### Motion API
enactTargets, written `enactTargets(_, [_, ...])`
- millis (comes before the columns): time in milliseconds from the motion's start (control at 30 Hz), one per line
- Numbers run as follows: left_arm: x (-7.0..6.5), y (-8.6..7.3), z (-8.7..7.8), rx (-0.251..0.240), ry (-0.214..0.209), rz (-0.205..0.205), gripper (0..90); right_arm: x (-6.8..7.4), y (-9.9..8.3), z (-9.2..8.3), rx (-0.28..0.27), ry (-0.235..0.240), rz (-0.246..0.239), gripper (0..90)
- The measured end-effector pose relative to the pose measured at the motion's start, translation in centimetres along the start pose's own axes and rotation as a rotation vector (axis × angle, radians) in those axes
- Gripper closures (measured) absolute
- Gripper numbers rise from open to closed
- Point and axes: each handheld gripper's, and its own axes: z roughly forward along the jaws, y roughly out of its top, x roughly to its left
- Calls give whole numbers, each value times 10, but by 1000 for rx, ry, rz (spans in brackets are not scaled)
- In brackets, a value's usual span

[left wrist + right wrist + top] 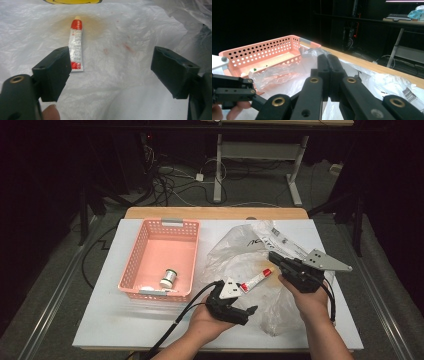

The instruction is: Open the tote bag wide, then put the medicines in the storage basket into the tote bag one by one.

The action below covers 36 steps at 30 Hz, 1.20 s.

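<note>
A small red-and-white tube [257, 280] [76, 45] lies flat on the crumpled clear plastic bag [235, 260] [140, 32], over an orange stain. My left gripper [245, 304] [112, 71] is just short of the tube, open, with nothing between its jaws. The tube's flat end lies close to the left jaw in the left gripper view. My right gripper [274, 256] [328, 72] rests on the bag's far right part, shut. The film [287, 70] rises in a tent up to its tips, so it seems pinched there.
A pink perforated basket [145, 235] [262, 50] stands at the left with a small silver-white roll [169, 277] inside. The white board [100, 320] sits on a wooden table; its far edge [215, 212] is behind the bag. Cables trail off the near edge.
</note>
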Motion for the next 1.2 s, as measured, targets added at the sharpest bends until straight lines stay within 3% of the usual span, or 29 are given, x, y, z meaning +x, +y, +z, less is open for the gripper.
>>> enactTargets(133, [1,-4,-11,-4,2,-3,102,-1,0,0,-5,-2,-6,900])
enactTargets(300, [3,-11,-30,-33,-19,-51,18,-2,0,0,-5,-8,1,900])
enactTargets(467, [9,-9,-53,-53,-3,-38,0,-6,-1,4,6,-16,11,900])
enactTargets(667, [25,-12,-74,-68,41,-74,0,-6,0,2,3,-19,10,900])
enactTargets(933, [48,-20,-97,-71,150,-101,0,-6,-1,2,0,-12,10,900])
enactTargets(1200, [74,-29,-112,-66,221,-169,0,-5,0,-1,-8,-6,3,900])
